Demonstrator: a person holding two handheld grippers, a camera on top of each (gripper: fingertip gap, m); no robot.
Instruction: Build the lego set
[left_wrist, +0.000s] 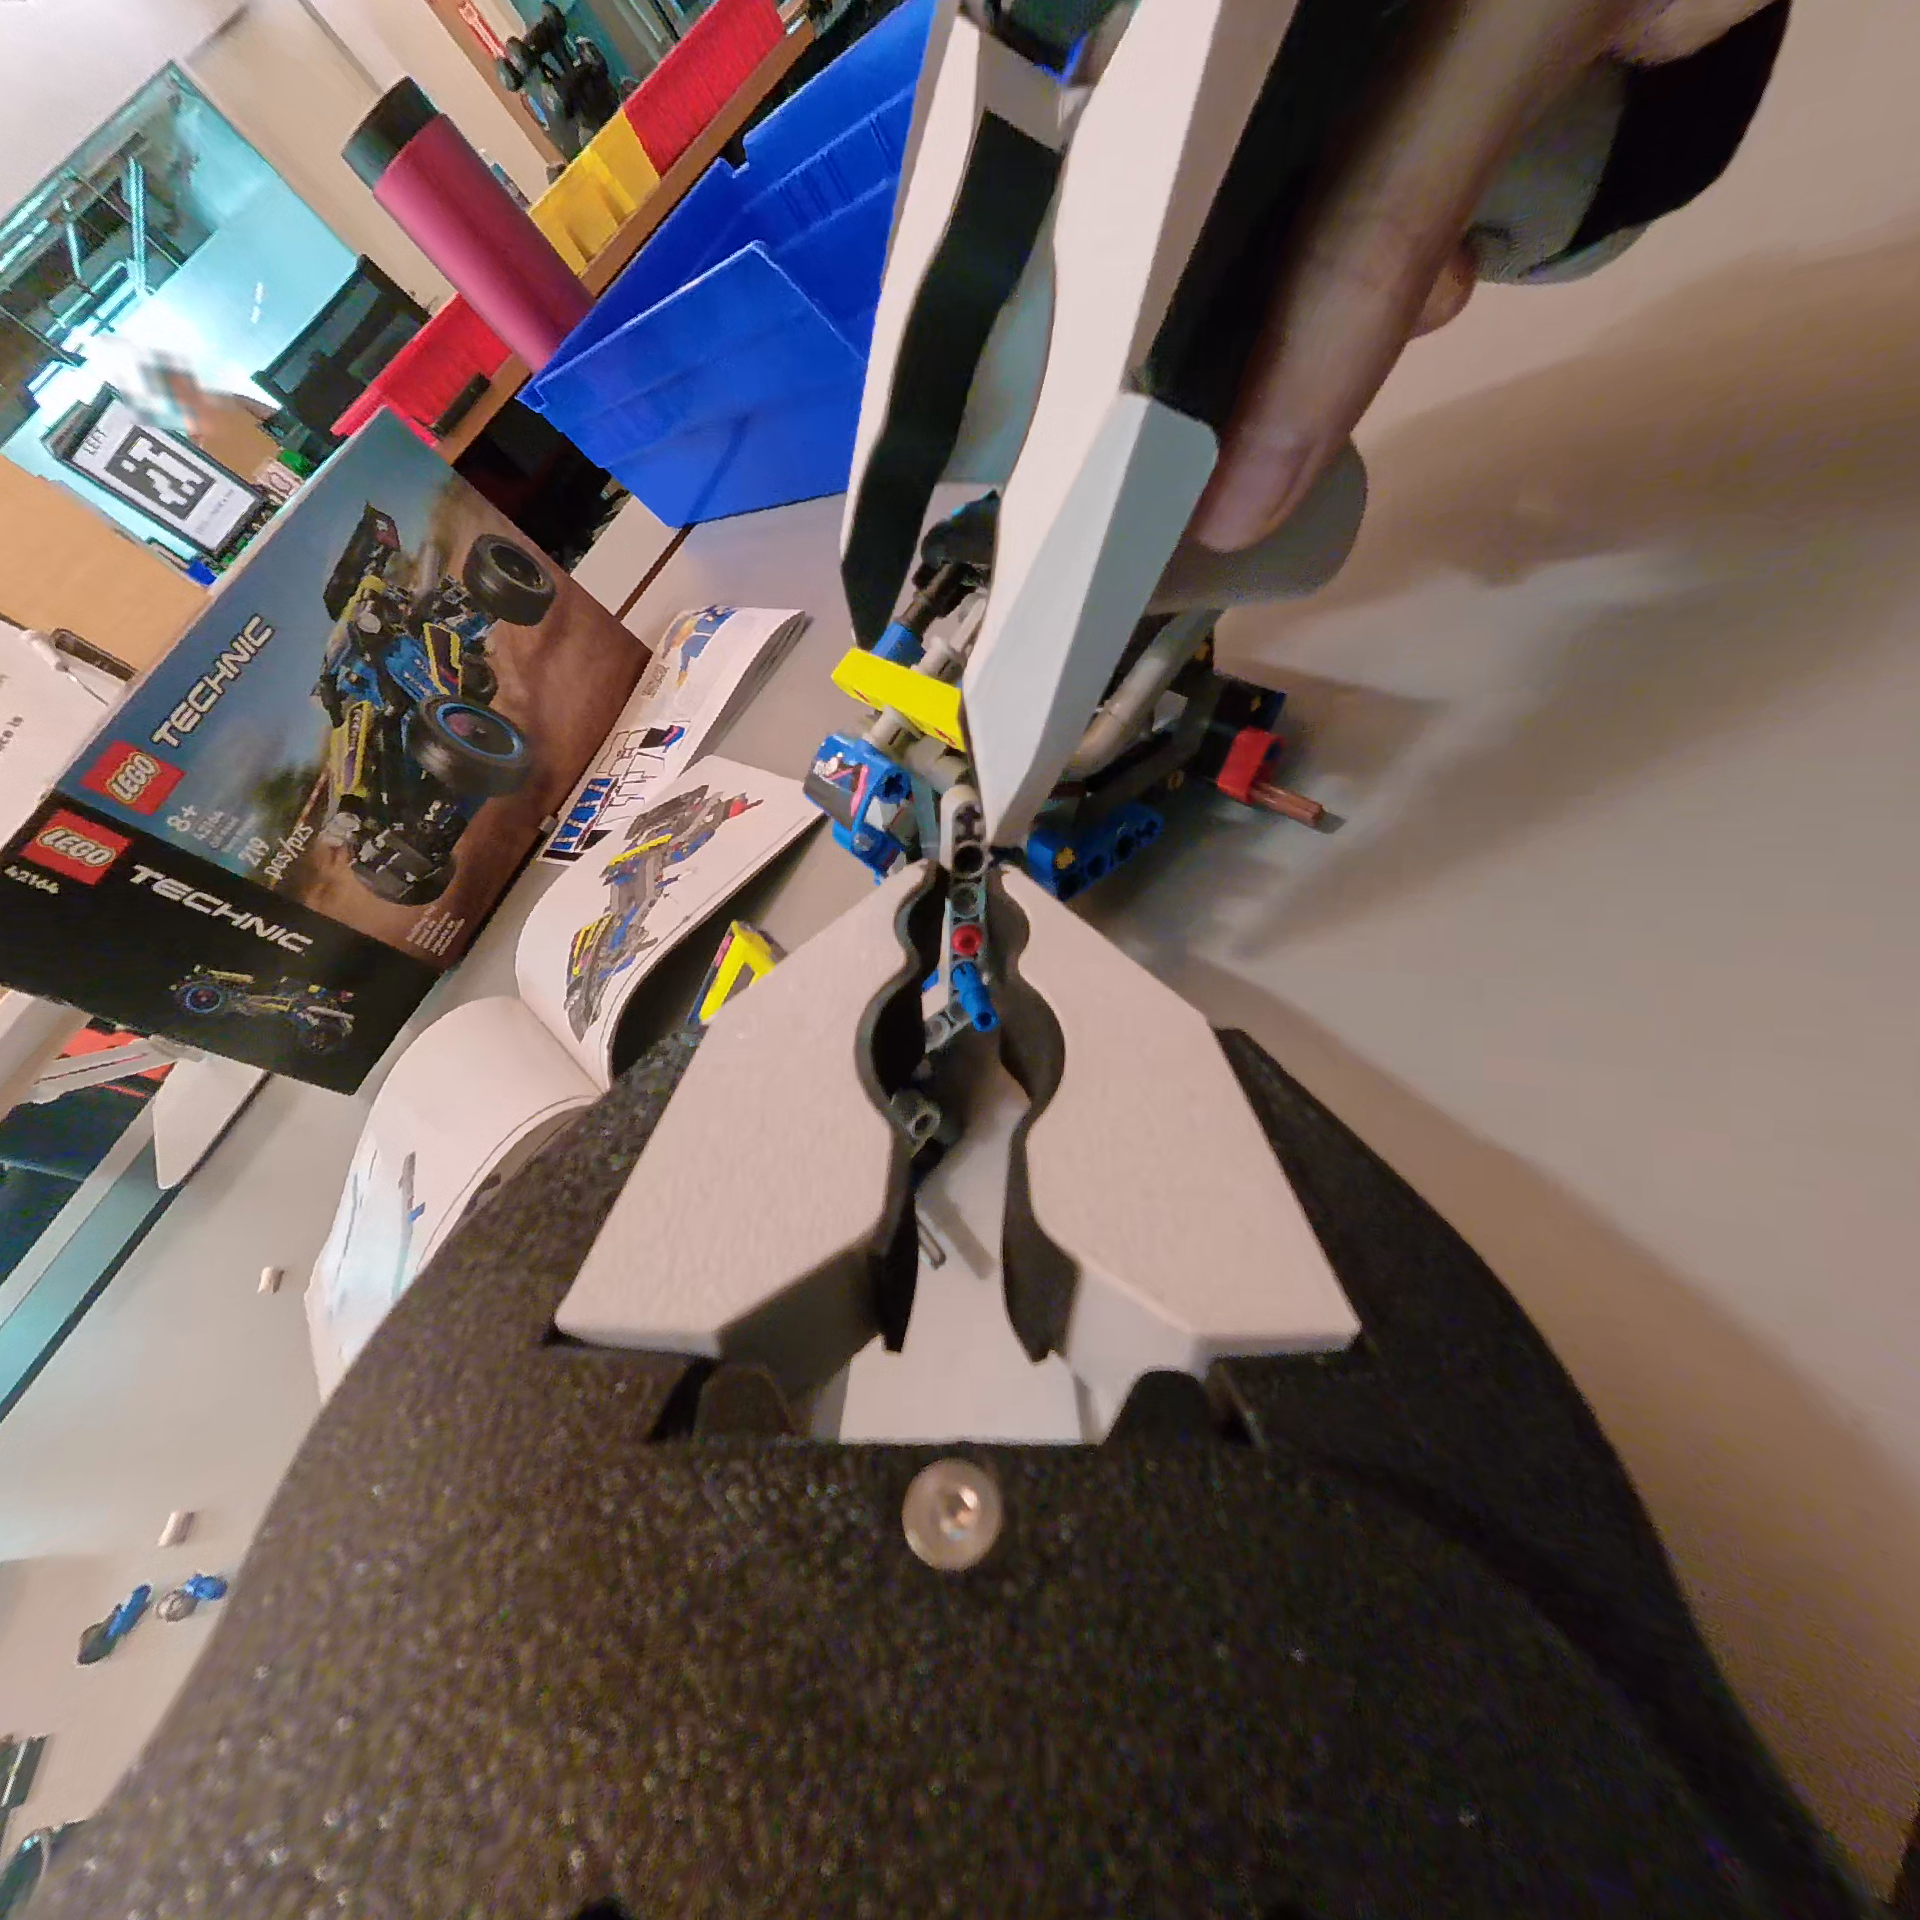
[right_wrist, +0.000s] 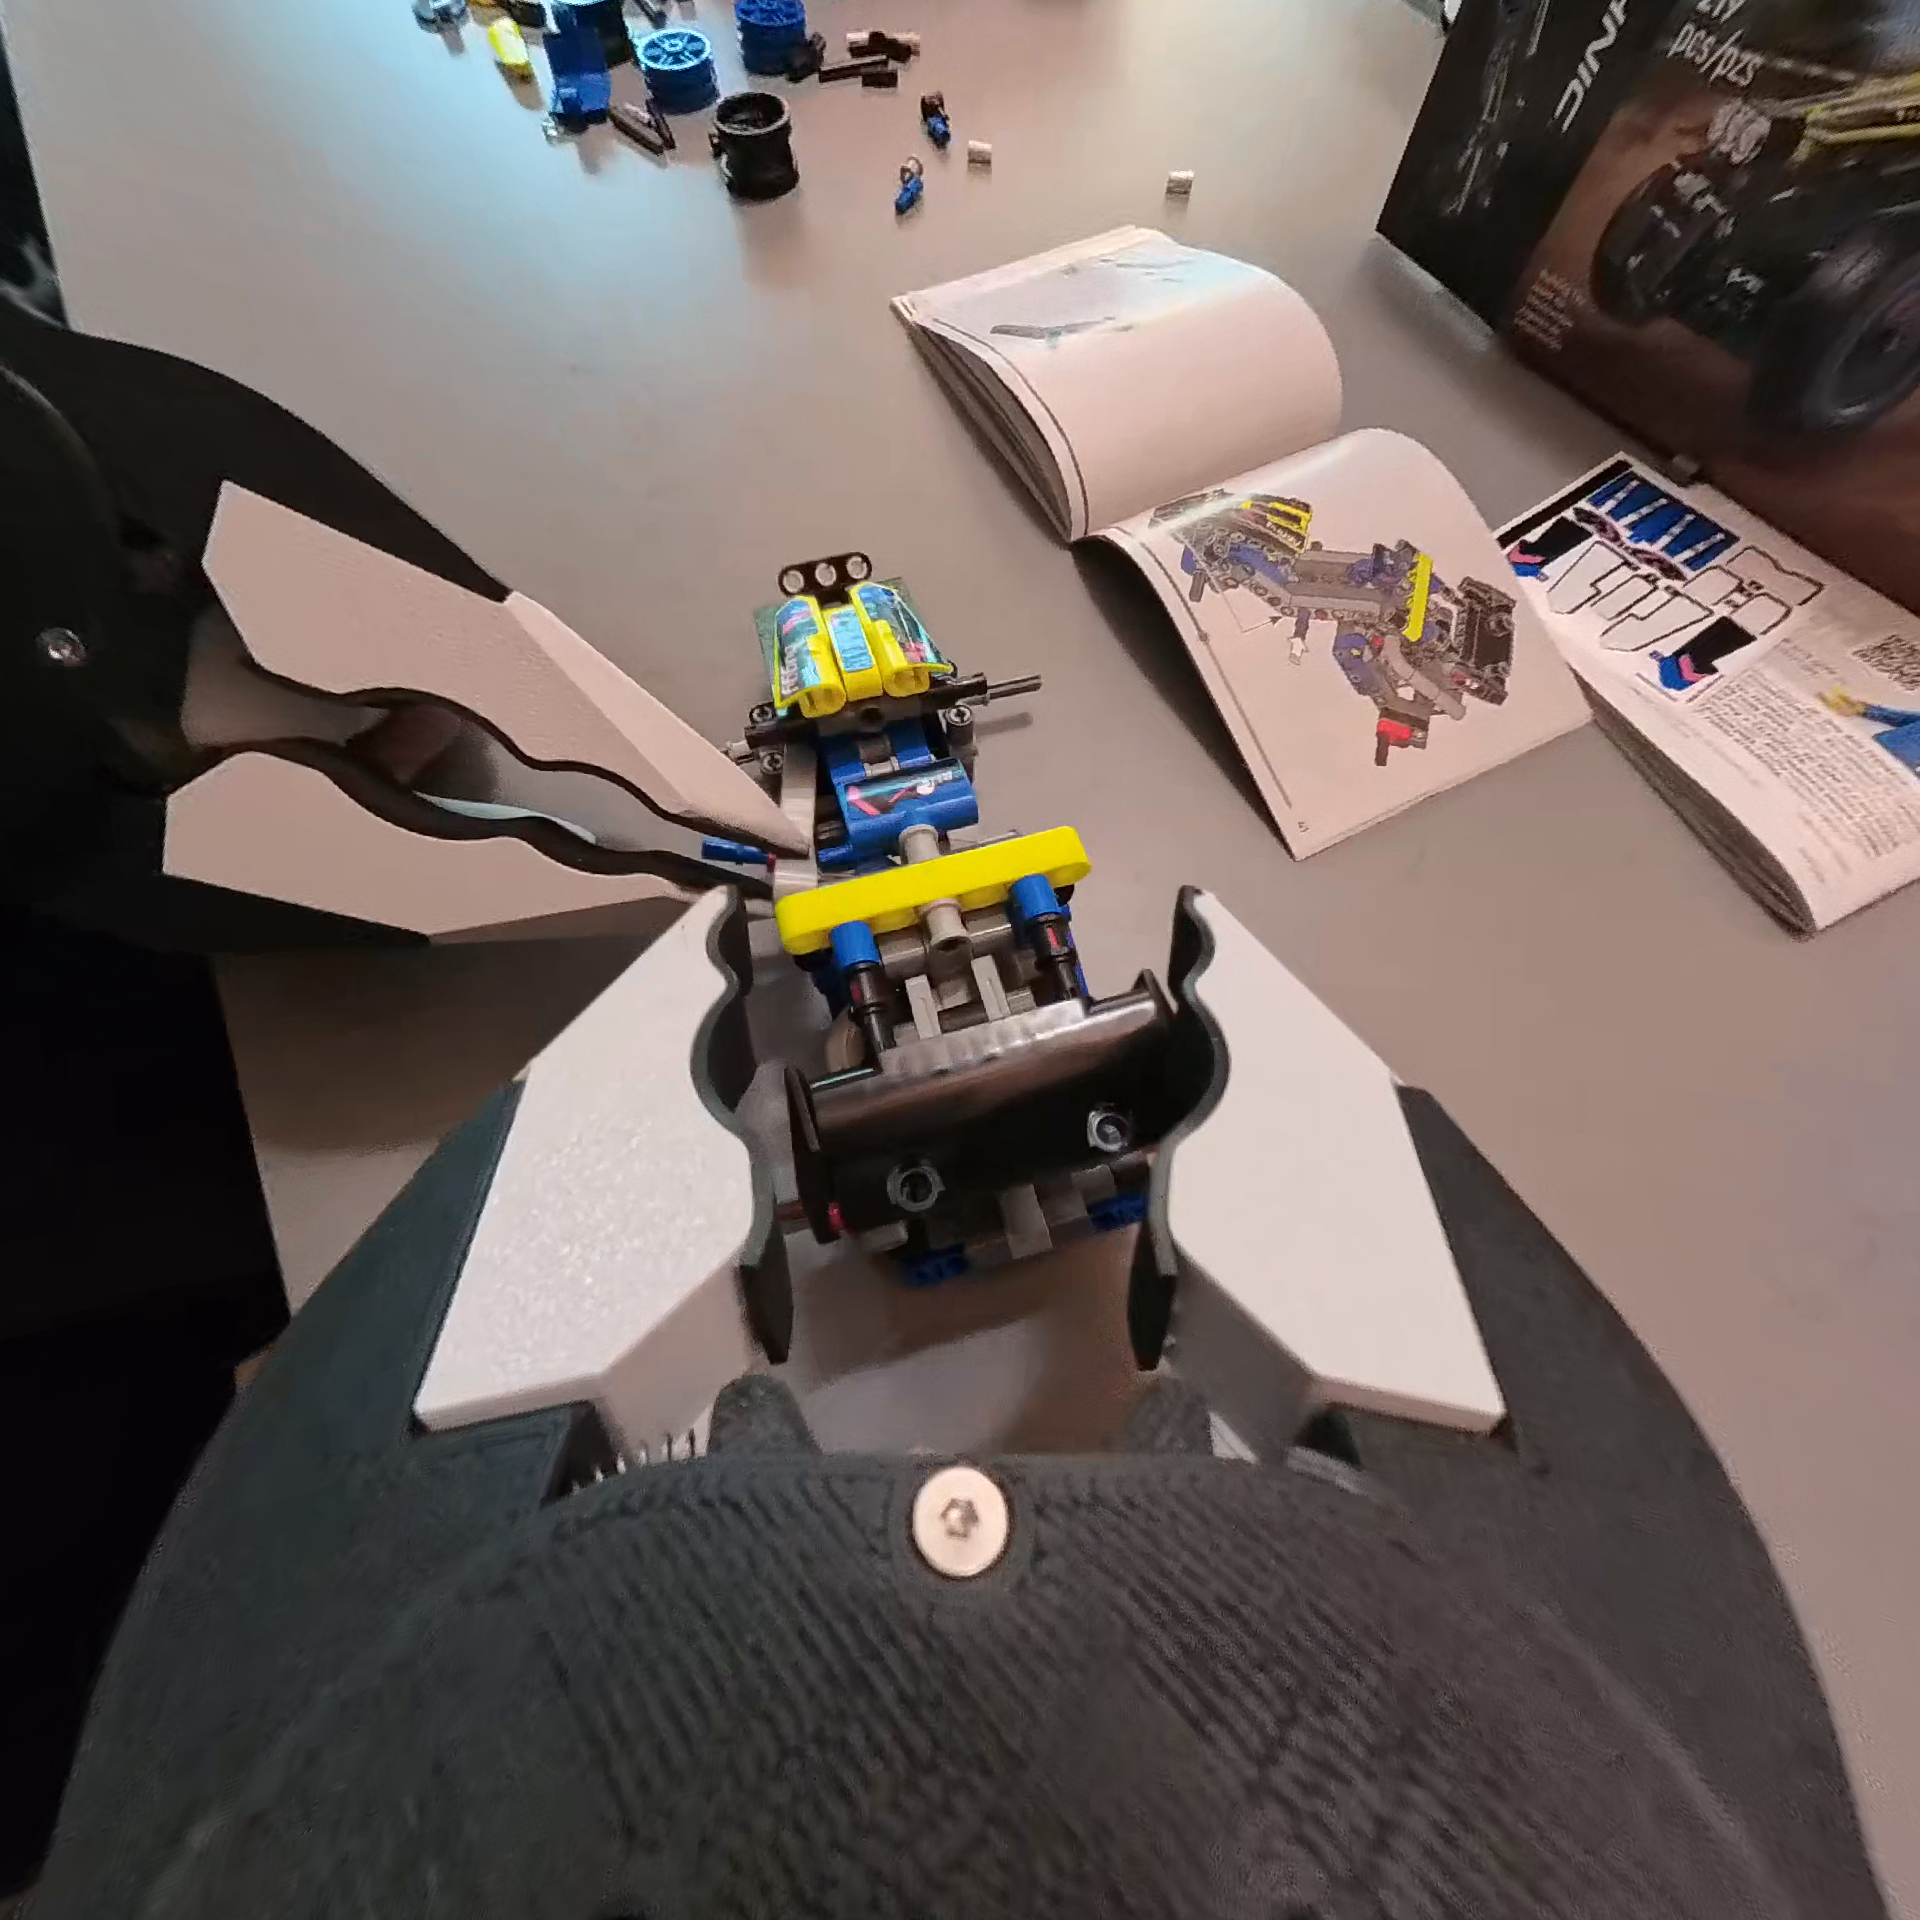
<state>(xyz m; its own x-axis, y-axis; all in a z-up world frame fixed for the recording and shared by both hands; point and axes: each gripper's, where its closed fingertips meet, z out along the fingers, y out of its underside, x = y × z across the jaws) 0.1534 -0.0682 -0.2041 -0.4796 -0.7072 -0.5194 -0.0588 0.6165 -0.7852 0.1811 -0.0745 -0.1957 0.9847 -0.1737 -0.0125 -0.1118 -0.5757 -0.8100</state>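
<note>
Gripping a thin grey beam (left_wrist: 968, 914) of the brick car model (right_wrist: 914, 821): left gripper (left_wrist: 971, 883), jaws nearly closed, both pads pressing on the beam's flat sides (a red pin and a blue pin sticking out of it between the fingers). Reaching in from the model's left side, tips meeting it just behind the yellow crossbeam (right_wrist: 930, 883).

Clamping the model's black rear end (right_wrist: 987, 1132): right gripper (right_wrist: 961, 935), jaws standing wide, the right pad pressing on the black part's right end and the left pad lying against its left end. Extending forward past the fingertips: the rest of the model, yellow crossbeam first, then blue body, then the yellow and blue nose farthest out.

Resting on the grey table (right_wrist: 520, 364) with bare surface ahead of the model and to its left beyond the left gripper. Lying to the model's right, near but apart: an open instruction booklet (right_wrist: 1299, 582), then a sticker sheet (right_wrist: 1662, 582) on a second booklet, then the set's box (right_wrist: 1714, 208) standing farther right. Scattered well ahead of the model's nose: loose parts (right_wrist: 748, 94), blue and black.
</note>
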